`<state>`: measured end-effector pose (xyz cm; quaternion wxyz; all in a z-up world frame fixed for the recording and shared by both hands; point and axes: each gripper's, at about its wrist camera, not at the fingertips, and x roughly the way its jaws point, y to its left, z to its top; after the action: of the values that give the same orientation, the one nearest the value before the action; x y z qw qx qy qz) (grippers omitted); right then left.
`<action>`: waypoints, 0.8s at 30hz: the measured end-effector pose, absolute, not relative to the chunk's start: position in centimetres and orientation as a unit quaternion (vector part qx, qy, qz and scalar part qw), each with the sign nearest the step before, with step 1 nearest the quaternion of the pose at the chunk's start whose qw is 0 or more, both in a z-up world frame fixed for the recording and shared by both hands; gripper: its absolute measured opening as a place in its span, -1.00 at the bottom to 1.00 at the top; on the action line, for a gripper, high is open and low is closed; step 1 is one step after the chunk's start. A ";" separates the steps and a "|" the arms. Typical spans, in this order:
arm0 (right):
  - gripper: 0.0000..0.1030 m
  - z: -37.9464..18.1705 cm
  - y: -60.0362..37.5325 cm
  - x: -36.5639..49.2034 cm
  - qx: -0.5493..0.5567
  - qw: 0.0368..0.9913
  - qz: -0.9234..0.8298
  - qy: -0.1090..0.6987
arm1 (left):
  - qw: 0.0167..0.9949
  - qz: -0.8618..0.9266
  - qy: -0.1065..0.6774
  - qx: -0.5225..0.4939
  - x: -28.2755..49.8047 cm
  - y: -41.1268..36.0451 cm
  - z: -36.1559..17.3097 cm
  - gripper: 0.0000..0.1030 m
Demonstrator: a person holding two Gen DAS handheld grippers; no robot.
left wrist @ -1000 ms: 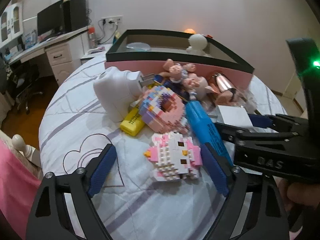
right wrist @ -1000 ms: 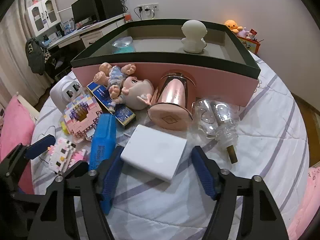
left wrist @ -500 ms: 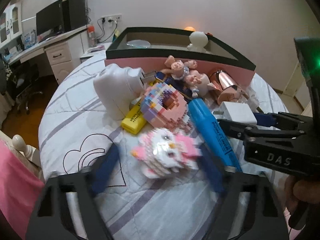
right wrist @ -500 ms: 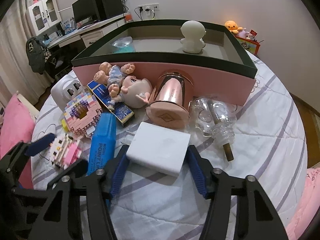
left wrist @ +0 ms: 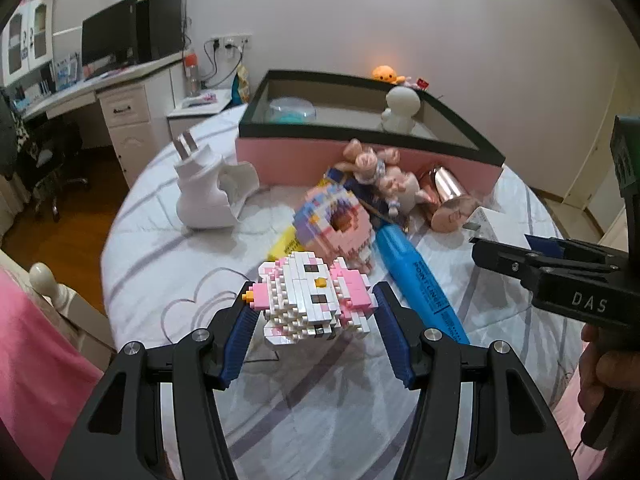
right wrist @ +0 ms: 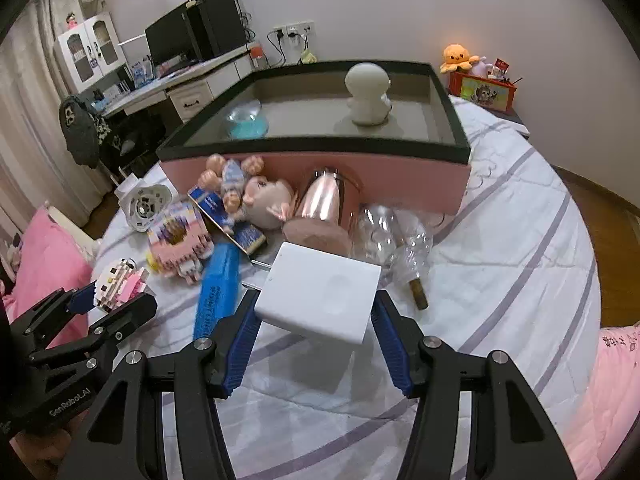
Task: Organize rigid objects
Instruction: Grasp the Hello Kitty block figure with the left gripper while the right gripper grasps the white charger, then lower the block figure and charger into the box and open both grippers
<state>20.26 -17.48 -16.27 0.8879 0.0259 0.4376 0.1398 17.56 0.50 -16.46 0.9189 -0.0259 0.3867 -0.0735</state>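
A pink-and-white brick cat figure (left wrist: 308, 296) hangs tilted just above the bed sheet. My left gripper (left wrist: 314, 300) has its blue pads pressed on both its sides, the jaws still closing. That figure (right wrist: 120, 280) also shows at the left of the right wrist view. My right gripper (right wrist: 316, 300) is shut on a flat white box (right wrist: 320, 292), held clear of the sheet. Behind stands the pink box with a dark rim (right wrist: 320, 176). Inside it are a white figurine (right wrist: 366, 96) and a blue dish (right wrist: 246, 122).
On the sheet before the pink box lie a blue marker (left wrist: 420, 284), a brick doughnut (left wrist: 332, 220), a white plug adapter (left wrist: 208, 196), a doll (right wrist: 256, 196), a rose-gold cup (right wrist: 324, 208) and a clear glass bottle (right wrist: 396, 240). A desk stands at far left.
My left gripper closed on the brick cat and lifted it off the sheet. My right gripper closed on the white box and raised it.
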 end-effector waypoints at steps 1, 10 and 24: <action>0.12 -16.0 -17.5 20.3 0.028 0.889 0.142 0.435 | 0.920 -0.073 0.384 -0.026 17.5 0.5 -16.2 0.14; 0.12 -13.1 -17.9 21.3 0.030 0.901 0.148 0.407 | 0.934 -0.078 0.347 -0.015 17.9 0.3 -12.6 0.14; 0.12 -7.2 -18.8 27.9 0.016 0.928 0.131 0.349 | 0.955 -0.082 0.283 -0.015 25.7 0.1 -6.7 0.14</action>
<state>27.91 -18.76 -7.23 0.9276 0.0162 0.3493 0.1314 25.69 0.10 -6.65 0.9554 -0.0154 0.2834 -0.0821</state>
